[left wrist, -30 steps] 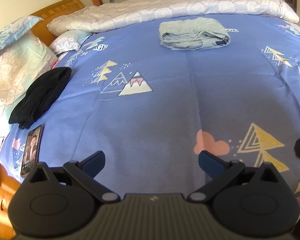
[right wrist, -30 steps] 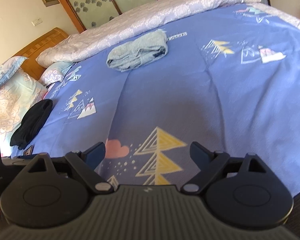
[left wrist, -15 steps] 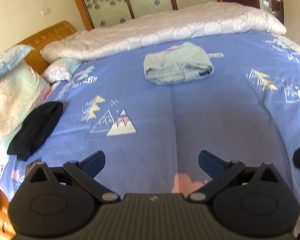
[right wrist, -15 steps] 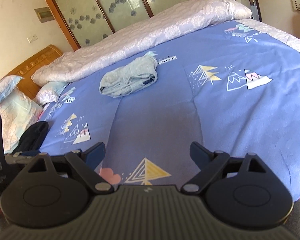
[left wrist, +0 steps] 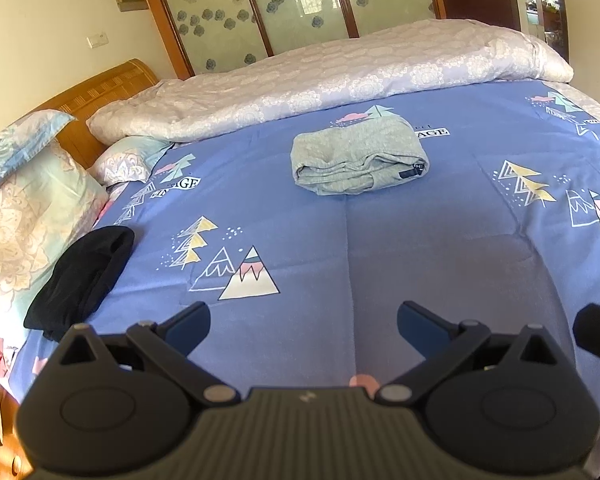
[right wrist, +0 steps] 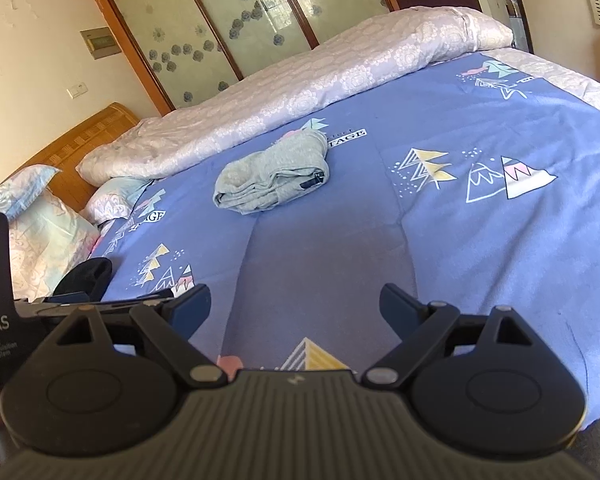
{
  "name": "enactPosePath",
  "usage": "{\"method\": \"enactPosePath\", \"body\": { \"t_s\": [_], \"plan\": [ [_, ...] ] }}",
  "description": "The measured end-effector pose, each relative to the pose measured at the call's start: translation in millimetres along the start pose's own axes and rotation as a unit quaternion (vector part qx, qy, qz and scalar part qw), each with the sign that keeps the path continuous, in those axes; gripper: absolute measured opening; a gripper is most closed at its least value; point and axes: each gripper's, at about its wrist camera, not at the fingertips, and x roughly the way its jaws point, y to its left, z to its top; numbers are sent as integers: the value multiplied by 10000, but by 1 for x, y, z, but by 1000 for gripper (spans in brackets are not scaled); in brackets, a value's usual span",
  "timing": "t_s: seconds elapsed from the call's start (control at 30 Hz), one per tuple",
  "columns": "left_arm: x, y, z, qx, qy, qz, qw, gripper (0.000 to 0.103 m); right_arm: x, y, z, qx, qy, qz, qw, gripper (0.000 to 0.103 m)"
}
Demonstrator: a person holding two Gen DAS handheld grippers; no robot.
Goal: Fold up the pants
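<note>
Pants (left wrist: 358,159) folded, farther away than before | left gripper (left wrist: 303,322) wide | right gripper (right wrist: 295,305) wide

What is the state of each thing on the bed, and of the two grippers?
grey pants: folded into a compact bundle, lying on the blue bedspread, held by nothing.
black garment: loosely bunched at the bed's edge near the pillows.
white quilt: rolled along the far side.
blue bedspread: spread mostly flat.
left gripper: open, empty.
right gripper: open, empty.

Left gripper (left wrist: 303,322) and right gripper (right wrist: 294,307), fingers spread wide, both empty, side by side.
</note>
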Motion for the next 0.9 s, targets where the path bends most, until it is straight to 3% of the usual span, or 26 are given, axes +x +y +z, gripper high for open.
{"method": "enactPosePath", "body": {
  "t_s": [0.9],
  "plan": [
    [1,5,-6,-78,108,-122,9998,103,3,1,-4,-11,125,39,9999,93]
  ]
}}
